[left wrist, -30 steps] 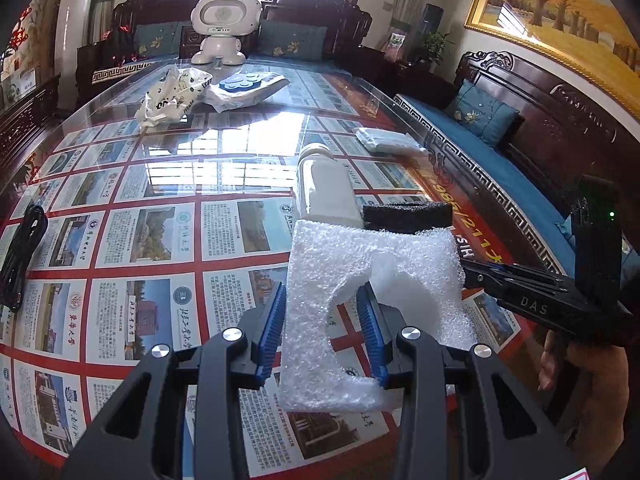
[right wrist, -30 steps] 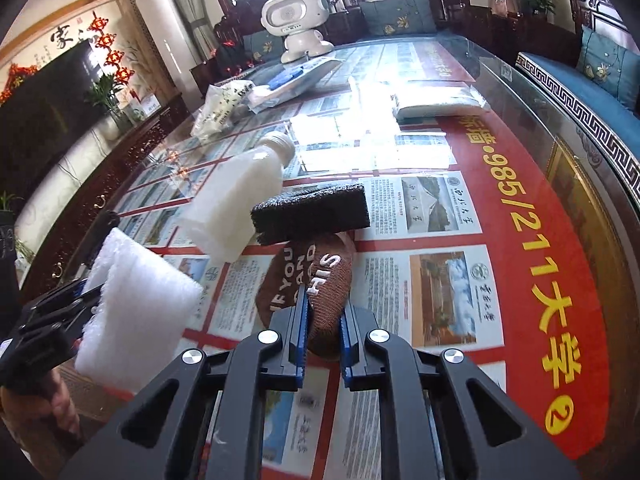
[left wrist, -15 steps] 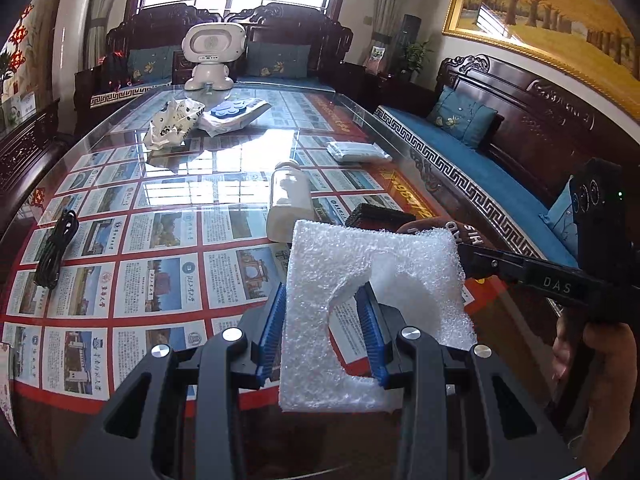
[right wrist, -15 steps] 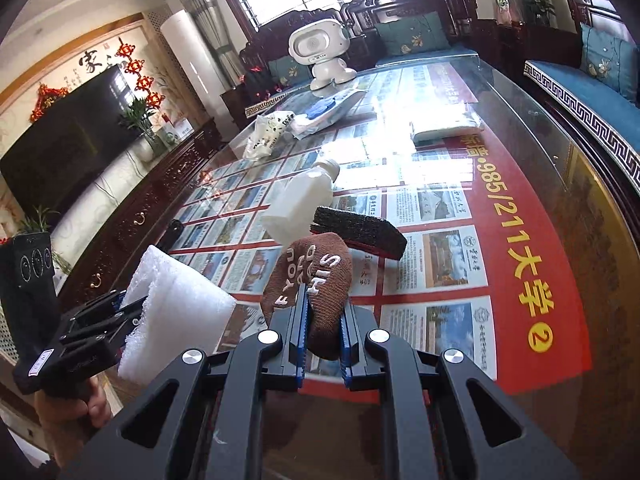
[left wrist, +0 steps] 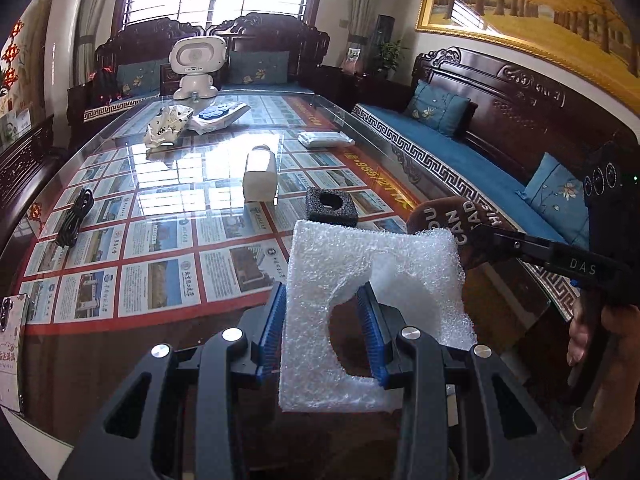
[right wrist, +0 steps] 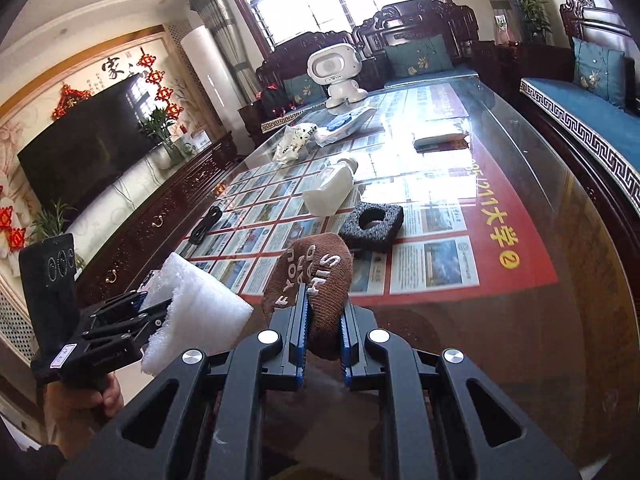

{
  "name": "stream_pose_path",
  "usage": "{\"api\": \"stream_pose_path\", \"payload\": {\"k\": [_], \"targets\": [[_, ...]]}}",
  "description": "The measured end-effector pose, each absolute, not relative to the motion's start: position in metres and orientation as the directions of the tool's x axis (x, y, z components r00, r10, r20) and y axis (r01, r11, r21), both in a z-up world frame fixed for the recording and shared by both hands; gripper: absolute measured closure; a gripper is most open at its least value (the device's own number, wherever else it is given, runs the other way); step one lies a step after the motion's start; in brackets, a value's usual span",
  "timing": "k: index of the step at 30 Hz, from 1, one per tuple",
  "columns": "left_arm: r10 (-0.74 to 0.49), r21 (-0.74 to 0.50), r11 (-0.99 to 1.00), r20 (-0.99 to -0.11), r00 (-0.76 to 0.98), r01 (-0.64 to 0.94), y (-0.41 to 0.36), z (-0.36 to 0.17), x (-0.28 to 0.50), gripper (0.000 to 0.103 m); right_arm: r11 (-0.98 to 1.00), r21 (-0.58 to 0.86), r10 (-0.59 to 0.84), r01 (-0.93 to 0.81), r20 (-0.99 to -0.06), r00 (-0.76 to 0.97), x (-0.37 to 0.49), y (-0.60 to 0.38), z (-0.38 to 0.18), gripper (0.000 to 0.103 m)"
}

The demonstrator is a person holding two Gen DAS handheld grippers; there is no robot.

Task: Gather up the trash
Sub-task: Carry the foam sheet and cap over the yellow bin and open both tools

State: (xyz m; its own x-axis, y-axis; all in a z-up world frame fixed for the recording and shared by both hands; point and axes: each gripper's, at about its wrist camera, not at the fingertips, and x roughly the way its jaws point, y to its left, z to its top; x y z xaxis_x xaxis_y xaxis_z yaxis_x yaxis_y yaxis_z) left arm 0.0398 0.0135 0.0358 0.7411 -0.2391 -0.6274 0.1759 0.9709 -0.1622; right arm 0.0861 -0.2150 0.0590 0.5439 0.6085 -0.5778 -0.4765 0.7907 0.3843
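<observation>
Glass covers the long counter (left wrist: 168,184), which stretches away ahead of both claws with printed sheets showing under it. A white toy robot (left wrist: 197,65) stands at its far end, well beyond the claws. Nearer, a white foam sheet (left wrist: 372,276) with a cut-out is clamped in the left claw (left wrist: 322,320), the blue pads pressing one strip of it from both sides; it stands upright above the near edge of the counter. Just to its right, the right claw (right wrist: 323,334) is nearly closed, pinching a brown sock (right wrist: 316,276) with white letters, held clear of the glass. Ahead of the two claws a white plastic bottle (left wrist: 260,174) lies on its side, and a black foam block (left wrist: 331,205) with a round hole sits between the bottle and the claws. Far off to the left claw's left lies a coiled black cable (left wrist: 74,216).
</observation>
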Motion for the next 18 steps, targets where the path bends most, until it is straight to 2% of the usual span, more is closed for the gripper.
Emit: {"api": "stream_pose_path", "payload": {"k": [10,18], "targets": [[-0.296,-0.16,0.954,-0.632,0.717,0.252,-0.011,0.018,-0.046,0.065,0.793,0.338,0.602,-0.506,-0.561,0.569,-0.014,-0.238,0.052,0.09],[-0.309,-0.149,0.946,-0.673,0.672,0.286,-0.024,-0.023,-0.107,0.065,0.805,0.336,0.581,-0.489,-0.609,0.54,-0.085,-0.247,0.006,0.09]]}}
